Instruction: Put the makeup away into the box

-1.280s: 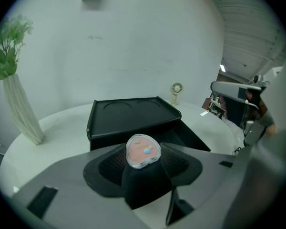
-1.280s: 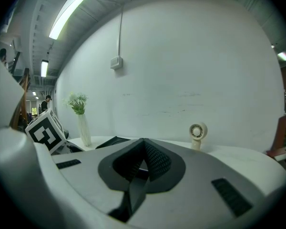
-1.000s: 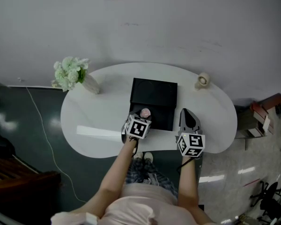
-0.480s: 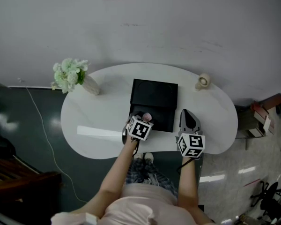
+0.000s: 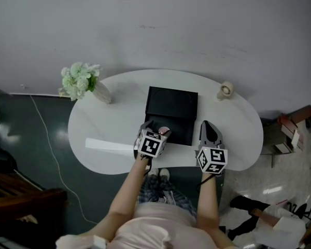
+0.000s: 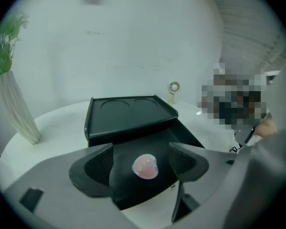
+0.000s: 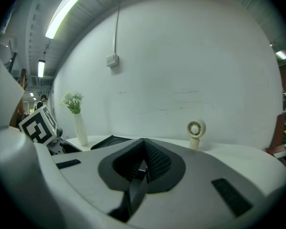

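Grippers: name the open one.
The left gripper: its jaws have just been opening and stand apart, the pink heart between them untouched, in the box. The right gripper has its jaws together.

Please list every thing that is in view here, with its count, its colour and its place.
table: one, white, oval, centre
box: one, black, middle of the table
compact: one, pink, heart-shaped, lying in the box's near part
vase: one, white, holds pale green flowers, table's left end
fan: one, cream, table's far right
cable: one, white, floor at left
left gripper: one, grey; jaws open, have just been opening, compact between them untouched
right gripper: one, grey; jaws shut, over the table's near right edge
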### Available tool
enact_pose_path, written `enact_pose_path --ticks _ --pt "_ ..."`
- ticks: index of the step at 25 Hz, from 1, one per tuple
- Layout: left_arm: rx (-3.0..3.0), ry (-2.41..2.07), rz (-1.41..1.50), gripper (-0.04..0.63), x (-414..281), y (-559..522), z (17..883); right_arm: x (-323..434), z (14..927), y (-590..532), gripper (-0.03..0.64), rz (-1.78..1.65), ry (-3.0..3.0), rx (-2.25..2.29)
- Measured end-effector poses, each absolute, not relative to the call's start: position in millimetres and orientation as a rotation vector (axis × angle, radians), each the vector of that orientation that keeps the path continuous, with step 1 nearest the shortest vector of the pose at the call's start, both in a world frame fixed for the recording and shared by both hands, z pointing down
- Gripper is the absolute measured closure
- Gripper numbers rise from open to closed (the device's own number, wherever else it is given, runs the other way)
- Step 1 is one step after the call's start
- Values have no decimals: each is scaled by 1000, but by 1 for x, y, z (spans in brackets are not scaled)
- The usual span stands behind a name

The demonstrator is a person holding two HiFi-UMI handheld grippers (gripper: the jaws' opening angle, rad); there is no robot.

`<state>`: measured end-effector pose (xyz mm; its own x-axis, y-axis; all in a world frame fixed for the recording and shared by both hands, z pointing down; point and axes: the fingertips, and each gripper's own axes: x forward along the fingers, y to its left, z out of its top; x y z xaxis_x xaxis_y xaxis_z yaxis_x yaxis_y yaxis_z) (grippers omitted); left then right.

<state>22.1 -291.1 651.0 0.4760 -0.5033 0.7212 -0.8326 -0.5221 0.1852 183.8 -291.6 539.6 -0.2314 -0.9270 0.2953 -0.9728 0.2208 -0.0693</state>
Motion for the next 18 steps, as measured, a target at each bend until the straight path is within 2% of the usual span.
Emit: enact_pose_path --ticks 12,15,18 --pt "2272 -1355 371 249 -21 -319 556 195 515 -287 601 313 -2318 1879" --pt "2306 -1431 242 379 -39 -324 518 199 502 -285 601 299 -2331 1911" --pt "2359 -1536 140 462 -57 -326 480 203 486 -285 601 269 -2351 1941"
